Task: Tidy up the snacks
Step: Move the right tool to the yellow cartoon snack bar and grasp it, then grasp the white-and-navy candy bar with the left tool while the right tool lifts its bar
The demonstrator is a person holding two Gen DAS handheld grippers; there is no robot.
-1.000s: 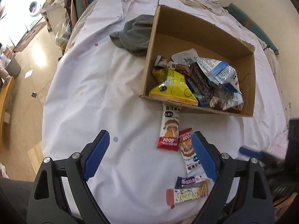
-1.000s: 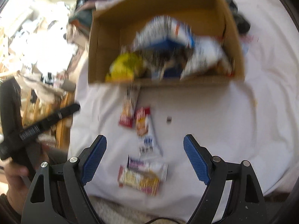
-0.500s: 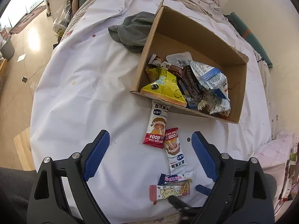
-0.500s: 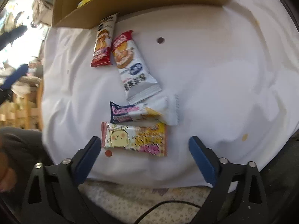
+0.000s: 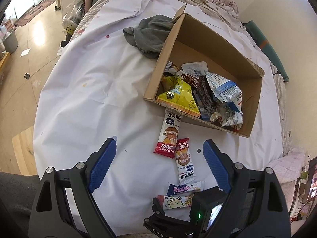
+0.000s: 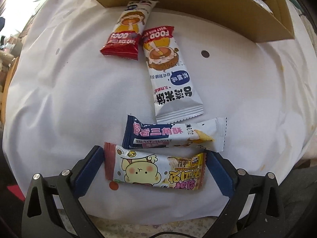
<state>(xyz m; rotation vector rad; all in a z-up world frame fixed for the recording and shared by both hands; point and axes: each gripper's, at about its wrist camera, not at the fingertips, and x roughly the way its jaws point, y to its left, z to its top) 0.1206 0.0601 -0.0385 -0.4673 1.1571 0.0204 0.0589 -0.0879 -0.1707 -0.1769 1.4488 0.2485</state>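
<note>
A cardboard box (image 5: pixel 255 103) on the white sheet holds several snack packets. In front of it lie two rice cake packets (image 6: pixel 168 65), a navy-and-white wafer packet (image 6: pixel 172 134) and a cartoon cookie packet (image 6: pixel 154 170). My right gripper (image 6: pixel 154 164) is open, low over the sheet, with its blue fingers on either side of the cookie packet, close to its ends. My left gripper (image 5: pixel 158 158) is open and empty, held high above the sheet. The same packets show in the left wrist view (image 5: pixel 176 200), with the right gripper's body beside them.
A grey cloth (image 5: pixel 148 33) lies against the box's far left corner. The sheet's front edge (image 6: pixel 158 220) runs just below the cookie packet. A floor with clutter drops away to the left (image 5: pixel 19 59). A green roll (image 5: pixel 265 45) lies at the far right.
My right gripper has dropped and moved forward until its fingers straddle the cookie packet. My left gripper has risen and pulled back a little, so the box looks smaller.
</note>
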